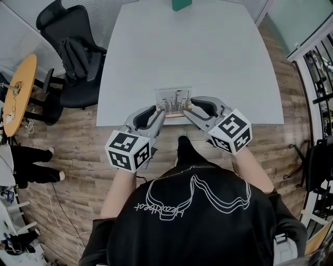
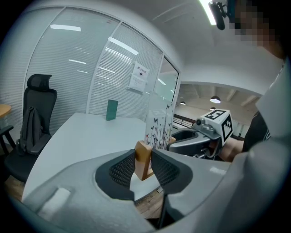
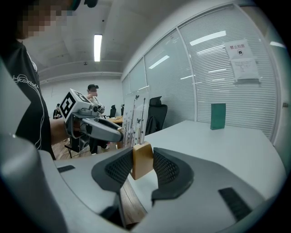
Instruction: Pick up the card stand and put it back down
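Head view, clear card stand [image 1: 173,101], wooden base [image 1: 176,115]

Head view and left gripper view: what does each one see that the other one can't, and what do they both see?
Only the head view shows the marker cube on the left claw and another person's legs beside the table. Only the left gripper view shows the ceiling light and the paper notice on the glass wall. Both show the card stand with a claw pinching each wooden end, the right claw, the white table, the green block and the black chair.
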The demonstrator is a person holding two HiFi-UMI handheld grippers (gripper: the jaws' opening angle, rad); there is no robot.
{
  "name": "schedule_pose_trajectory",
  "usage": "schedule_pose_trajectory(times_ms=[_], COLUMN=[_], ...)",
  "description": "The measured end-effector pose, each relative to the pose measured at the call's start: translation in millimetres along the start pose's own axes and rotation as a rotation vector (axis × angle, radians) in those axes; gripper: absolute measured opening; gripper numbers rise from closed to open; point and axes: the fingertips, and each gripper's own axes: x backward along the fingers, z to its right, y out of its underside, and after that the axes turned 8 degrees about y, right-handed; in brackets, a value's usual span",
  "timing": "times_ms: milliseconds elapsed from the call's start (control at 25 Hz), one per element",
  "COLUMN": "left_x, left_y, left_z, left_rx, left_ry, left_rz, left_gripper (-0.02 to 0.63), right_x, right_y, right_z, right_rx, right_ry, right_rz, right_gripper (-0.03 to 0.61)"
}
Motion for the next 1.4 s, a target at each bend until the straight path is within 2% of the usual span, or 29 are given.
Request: schedule_pose_trajectory(times_ms=[320, 720, 1000, 1240, 1400], left_x=[-15.2, -52.6, -82.8, -105.2, -124.1], left_y=[-12.4, -35.9, -44.2, -38.1, -29.6], left_z=[-1.6, -33.7, -69.1, -104.6, -127.8], left_rx=[-0.021, -0.016, 0.004, -0.04, -0.026], left_ry=[0.009, 0.005, 0.001, -0.021, -0.003], left_rz=[-0.001, -0.019, -0.034, -0.095, -0.125], left_gripper=[0.117, 0.117, 0.115, 0.11, 0.11], right_x=[0.9, -27.2, -60.6, -97.3, -121.3], right_y=[-5.8, -18.0, -20.9, -12.4, -1.0], right_z=[18.2, 64.4, 99.2, 121.1, 137.8], right_rx=[0.015, 0.007, 0.02, 0.009, 0.009], right_ry=[0.015, 0.013, 0.007, -0.007, -0.015], right_rz=[0.01, 0.008, -0.008, -0.038, -0.068], right_gripper=[0.141, 0.141, 0.14, 0.138, 0.139])
